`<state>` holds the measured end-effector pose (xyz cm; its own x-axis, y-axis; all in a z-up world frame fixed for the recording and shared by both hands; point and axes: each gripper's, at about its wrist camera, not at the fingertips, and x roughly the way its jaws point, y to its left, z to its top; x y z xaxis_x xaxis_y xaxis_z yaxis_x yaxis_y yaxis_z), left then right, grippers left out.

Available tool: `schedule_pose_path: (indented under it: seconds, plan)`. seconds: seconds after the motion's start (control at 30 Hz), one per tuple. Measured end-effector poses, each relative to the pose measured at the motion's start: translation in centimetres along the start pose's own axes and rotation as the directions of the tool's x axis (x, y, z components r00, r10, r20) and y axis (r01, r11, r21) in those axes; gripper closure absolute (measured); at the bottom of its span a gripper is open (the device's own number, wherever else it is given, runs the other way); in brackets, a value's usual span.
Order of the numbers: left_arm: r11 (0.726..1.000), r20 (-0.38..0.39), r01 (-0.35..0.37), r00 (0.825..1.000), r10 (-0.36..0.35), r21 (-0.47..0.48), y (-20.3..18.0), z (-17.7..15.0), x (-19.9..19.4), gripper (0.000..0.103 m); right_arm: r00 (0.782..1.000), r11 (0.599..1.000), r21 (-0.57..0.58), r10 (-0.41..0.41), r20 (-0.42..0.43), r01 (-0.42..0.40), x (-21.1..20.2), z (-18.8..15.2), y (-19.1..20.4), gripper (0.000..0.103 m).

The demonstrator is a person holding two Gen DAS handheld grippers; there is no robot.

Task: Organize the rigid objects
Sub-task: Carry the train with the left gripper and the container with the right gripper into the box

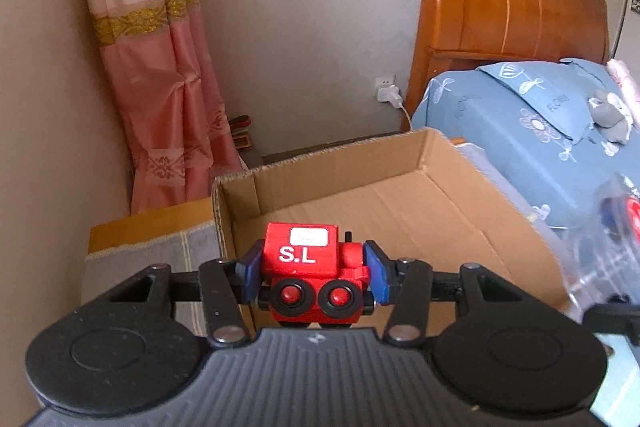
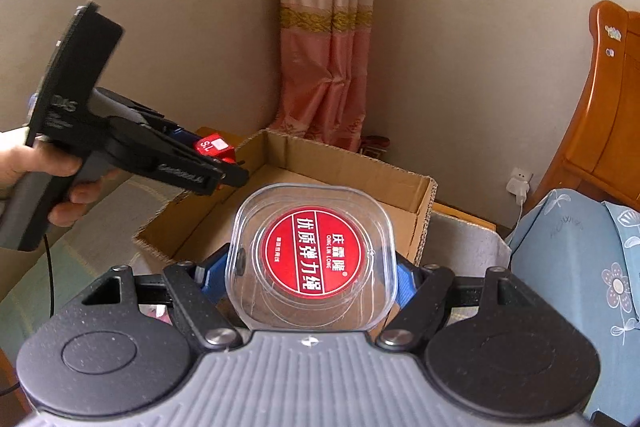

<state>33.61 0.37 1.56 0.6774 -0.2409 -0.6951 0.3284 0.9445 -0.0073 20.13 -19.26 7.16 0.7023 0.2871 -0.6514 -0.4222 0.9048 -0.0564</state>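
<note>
A: How far along is the tidying?

B: Neither thing is put away yet. On the left, the left claw (image 1: pixel 312 273) is clamped on a red toy train (image 1: pixel 310 277), its blue pads pressing both sides, and it hangs over the near edge of the open cardboard box (image 1: pixel 400 195). To the right, the right claw (image 2: pixel 310 269) is clamped on a clear plastic case (image 2: pixel 314 255) with a red round label, held above the same box. The part of the box floor that shows looks bare, so I judge both drops are still to come.

A: What can't you make out?

B: The near part of the box floor sits behind the claws. From the left wrist the case is a blur at the right edge. What the box rests on, a cloth-covered surface beside the bed (image 1: pixel 540 131), is mostly hidden.
</note>
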Motion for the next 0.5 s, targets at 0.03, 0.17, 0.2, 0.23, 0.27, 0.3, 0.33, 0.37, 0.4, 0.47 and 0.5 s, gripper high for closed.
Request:
schedule_pose_path:
  seconds: [0.03, 0.17, 0.2, 0.23, 0.27, 0.3, 0.33, 0.37, 0.4, 0.47, 0.5]
  plan:
    - [1.0, -0.001, -0.01, 1.0, 0.01, 0.001, 0.1, 0.3, 0.6, 0.053, 1.0, 1.0, 0.001, -0.002, -0.002, 0.002, 0.5, 0.2, -0.2, 0.022]
    - [1.0, -0.01, -0.02, 1.0, 0.02, -0.008, 0.4, 1.2, 3.0, 0.053, 1.0, 1.0, 0.007, -0.008, -0.016, 0.008, 2.0, 0.6, -1.0, 0.022]
    - [1.0, -0.007, -0.018, 1.0, 0.018, -0.012, 0.5, 1.3, 3.5, 0.053, 1.0, 1.0, 0.01, -0.008, -0.019, 0.008, 2.3, 0.6, -1.2, 0.022]
    - [1.0, 0.006, -0.024, 1.0, 0.024, -0.02, 0.6, 1.3, 3.9, 0.046, 1.0, 1.0, 0.014, -0.007, -0.021, 0.008, 2.5, 0.7, -1.3, 0.022]
    - [0.999, 0.017, -0.03, 0.999, 0.03, -0.027, 0.8, 1.3, 4.2, 0.027, 1.0, 1.0, 0.016, -0.008, -0.024, 0.008, 2.7, 0.7, -1.5, 0.022]
    - [0.998, 0.02, -0.044, 0.999, 0.045, -0.036, 0.9, 1.2, 4.4, 0.017, 1.0, 1.0, 0.018, -0.011, -0.027, 0.012, 2.9, 0.7, -1.6, 0.022]
    - [0.997, 0.026, -0.058, 0.998, 0.06, -0.045, 0.9, 1.1, 4.4, 0.007, 0.999, 1.0, 0.02, -0.014, -0.029, 0.015, 3.0, 0.7, -1.7, 0.022]
    - [0.997, 0.041, -0.064, 0.997, 0.066, -0.05, 1.0, 0.9, 4.2, 0.007, 0.999, 1.0, 0.022, -0.016, -0.033, 0.017, 3.1, 0.7, -1.7, 0.022]
    - [0.997, 0.044, -0.059, 0.997, 0.061, -0.049, 1.1, 0.8, 4.0, 0.007, 0.999, 1.0, 0.025, -0.018, -0.036, 0.019, 3.3, 0.6, -1.9, 0.022]
    - [0.998, 0.033, -0.035, 0.999, 0.037, -0.052, 1.2, 0.7, 3.5, 0.007, 0.999, 0.999, 0.027, -0.022, -0.041, 0.023, 3.4, 0.6, -2.1, 0.022]
    - [0.998, 0.031, -0.028, 0.999, 0.03, -0.057, 1.3, 0.6, 3.0, 0.007, 0.999, 0.999, 0.027, -0.023, -0.043, 0.024, 3.5, 0.6, -2.0, 0.022]
